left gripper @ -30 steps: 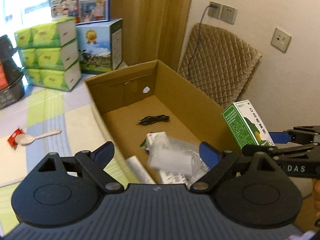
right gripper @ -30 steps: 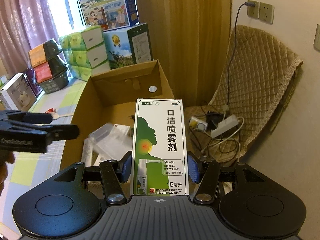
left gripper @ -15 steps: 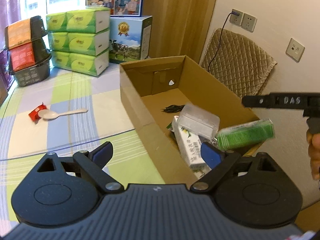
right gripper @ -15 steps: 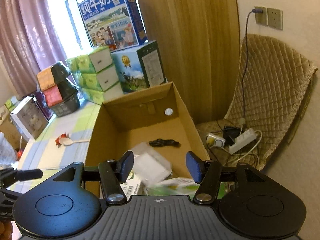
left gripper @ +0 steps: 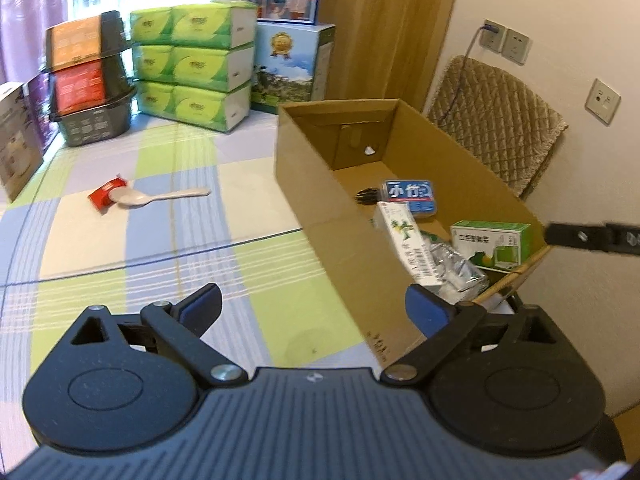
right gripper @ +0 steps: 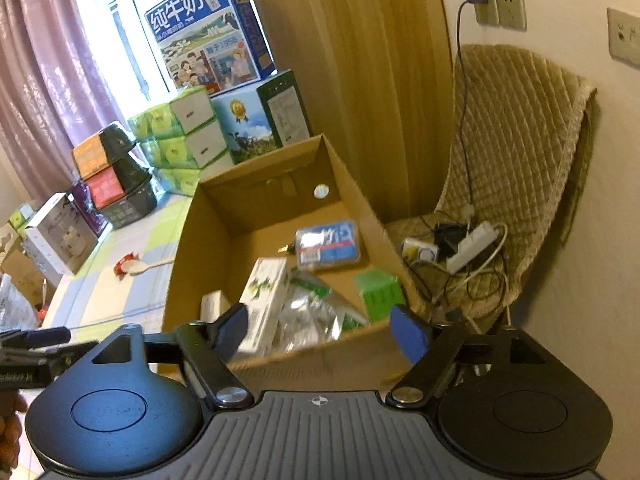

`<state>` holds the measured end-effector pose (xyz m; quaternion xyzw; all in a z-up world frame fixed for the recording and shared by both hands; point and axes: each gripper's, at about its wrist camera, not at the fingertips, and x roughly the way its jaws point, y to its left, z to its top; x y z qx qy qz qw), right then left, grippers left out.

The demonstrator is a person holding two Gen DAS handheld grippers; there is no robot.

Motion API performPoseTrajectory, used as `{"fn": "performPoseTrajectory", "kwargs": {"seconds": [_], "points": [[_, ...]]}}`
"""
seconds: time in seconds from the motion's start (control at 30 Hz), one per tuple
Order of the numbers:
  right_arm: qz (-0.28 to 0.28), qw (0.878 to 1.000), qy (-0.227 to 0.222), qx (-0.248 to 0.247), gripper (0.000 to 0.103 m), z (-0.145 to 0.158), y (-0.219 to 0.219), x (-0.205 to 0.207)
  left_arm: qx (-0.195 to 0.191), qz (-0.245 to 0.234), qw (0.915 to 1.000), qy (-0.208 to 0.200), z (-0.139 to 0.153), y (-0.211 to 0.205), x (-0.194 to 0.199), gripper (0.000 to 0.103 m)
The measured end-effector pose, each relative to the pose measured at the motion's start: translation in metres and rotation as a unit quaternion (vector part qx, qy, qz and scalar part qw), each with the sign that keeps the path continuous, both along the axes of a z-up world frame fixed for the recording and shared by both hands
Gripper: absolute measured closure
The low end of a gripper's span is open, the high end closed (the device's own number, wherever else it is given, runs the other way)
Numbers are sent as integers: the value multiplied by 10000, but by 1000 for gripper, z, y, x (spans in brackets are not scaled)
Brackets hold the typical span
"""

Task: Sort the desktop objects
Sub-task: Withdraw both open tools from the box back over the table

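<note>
An open cardboard box (left gripper: 308, 184) (right gripper: 188, 248) stands at the table's right edge. Inside it lie a green spray carton (left gripper: 494, 244) (right gripper: 378, 294), a blue-labelled clear case (left gripper: 410, 196) (right gripper: 328, 244), a white and green carton (left gripper: 406, 242) (right gripper: 266, 300), a crumpled clear bag (left gripper: 456, 266) (right gripper: 312, 316) and a black cable (left gripper: 366, 195). My left gripper (left gripper: 314, 306) is open over the tablecloth, left of the box. My right gripper (right gripper: 320, 330) is open above the box's near wall, holding nothing. A pale spoon (left gripper: 158, 198) (right gripper: 146, 266) and a red packet (left gripper: 105, 194) (right gripper: 122, 266) lie on the table.
Green tissue packs (left gripper: 192, 64), milk cartons (left gripper: 292, 64), black baskets (left gripper: 90, 92) and a white box (left gripper: 16, 136) line the table's far and left sides. A quilted chair (right gripper: 520, 160) with a power strip (right gripper: 474, 246) and cables stands right of the box.
The right gripper opened and let the green spray carton fall into the box, then pulled back. The left gripper drew back to the left, away from the box.
</note>
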<state>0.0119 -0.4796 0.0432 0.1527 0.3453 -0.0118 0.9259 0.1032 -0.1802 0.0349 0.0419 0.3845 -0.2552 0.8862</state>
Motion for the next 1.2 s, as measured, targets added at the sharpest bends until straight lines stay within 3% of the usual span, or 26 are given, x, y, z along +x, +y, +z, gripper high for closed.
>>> {"fn": "performPoseTrajectory", "kwargs": {"seconds": [0.27,0.57,0.83,1.2], "points": [[430,9990,-109,25,5,10,44,-18,196,410,9987,-222,1,41,-7,2],[1200,9925,-126,-197,2,15,104,-7,414,871,9945,-404,-1,101,-2,2],[1846,9818,9,-458,2,6,153,18,815,710,9928,-520,-13,142,11,2],[2731,9557,125,-1093,2,-12,215,69,1355,321,9901,-157,-44,171,41,2]]}}
